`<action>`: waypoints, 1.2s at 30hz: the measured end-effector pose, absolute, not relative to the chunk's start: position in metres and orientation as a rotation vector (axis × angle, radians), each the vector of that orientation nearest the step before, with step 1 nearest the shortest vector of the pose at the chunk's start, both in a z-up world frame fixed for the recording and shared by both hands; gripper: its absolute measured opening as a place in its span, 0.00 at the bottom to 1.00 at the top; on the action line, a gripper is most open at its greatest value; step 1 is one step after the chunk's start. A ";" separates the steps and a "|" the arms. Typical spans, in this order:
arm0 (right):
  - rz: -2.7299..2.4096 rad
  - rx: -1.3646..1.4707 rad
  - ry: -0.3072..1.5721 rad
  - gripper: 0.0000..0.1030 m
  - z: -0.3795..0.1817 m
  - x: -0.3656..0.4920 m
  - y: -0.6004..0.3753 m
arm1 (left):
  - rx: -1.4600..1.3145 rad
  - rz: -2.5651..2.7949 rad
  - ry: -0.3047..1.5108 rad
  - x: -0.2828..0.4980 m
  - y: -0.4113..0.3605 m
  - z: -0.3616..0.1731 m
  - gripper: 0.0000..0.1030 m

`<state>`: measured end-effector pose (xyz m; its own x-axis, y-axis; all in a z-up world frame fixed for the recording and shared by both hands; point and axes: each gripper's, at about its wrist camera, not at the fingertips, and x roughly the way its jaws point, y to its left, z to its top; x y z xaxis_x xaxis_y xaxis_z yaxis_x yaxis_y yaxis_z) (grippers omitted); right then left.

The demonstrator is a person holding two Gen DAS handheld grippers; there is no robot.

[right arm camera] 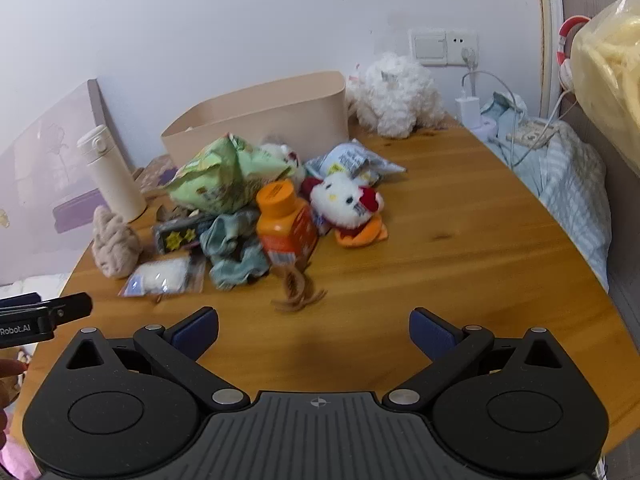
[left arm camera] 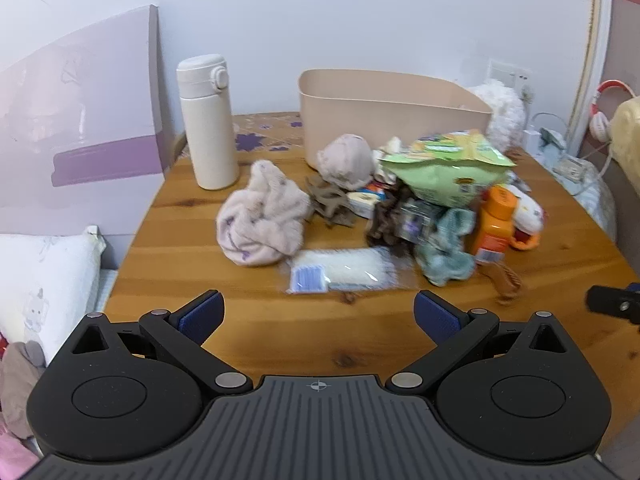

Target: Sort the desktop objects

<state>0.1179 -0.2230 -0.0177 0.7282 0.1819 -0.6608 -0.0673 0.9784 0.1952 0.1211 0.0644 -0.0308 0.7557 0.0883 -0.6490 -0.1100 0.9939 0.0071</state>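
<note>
A heap of small things lies mid-table in front of a beige bin (left arm camera: 384, 108) (right arm camera: 264, 116): a pale pink cloth (left arm camera: 260, 216), a green snack bag (left arm camera: 448, 168) (right arm camera: 224, 176), an orange bottle (left arm camera: 494, 220) (right arm camera: 282, 220), a teal cloth (left arm camera: 448, 252) (right arm camera: 234, 252), a clear packet (left arm camera: 344, 270) (right arm camera: 158, 278) and a white cat plush (right arm camera: 344, 200). My left gripper (left arm camera: 318, 314) stands open over bare wood, short of the packet. My right gripper (right arm camera: 314, 330) is open too, nothing between its fingers, just short of a brown hair tie (right arm camera: 296, 292).
A white flask (left arm camera: 208, 120) (right arm camera: 110, 172) stands at the table's back left, a fluffy white toy (right arm camera: 394, 96) at the back right. Chargers and cables lie by the wall socket (right arm camera: 444, 46). The round wooden table (right arm camera: 460, 248) drops off to bedding on both sides.
</note>
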 end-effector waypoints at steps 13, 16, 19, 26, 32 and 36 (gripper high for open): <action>0.101 0.005 0.700 1.00 -0.033 0.177 -0.233 | 0.127 0.191 0.650 0.168 0.079 -0.055 1.00; 0.124 -0.044 0.681 1.00 -0.036 0.189 -0.235 | 0.150 0.207 0.647 0.180 0.084 -0.060 1.00; 0.146 -0.083 0.677 1.00 -0.038 0.203 -0.236 | 0.145 0.207 0.639 0.190 0.091 -0.064 1.00; 0.184 -0.204 0.643 1.00 -0.048 0.233 -0.229 | 0.171 0.222 0.634 0.211 0.100 -0.079 1.00; 0.214 -0.220 0.671 1.00 -0.060 0.259 -0.224 | 0.173 0.230 0.655 0.233 0.109 -0.094 1.00; 0.240 -0.218 0.675 1.00 -0.064 0.273 -0.225 | 0.158 0.216 0.656 0.248 0.118 -0.097 1.00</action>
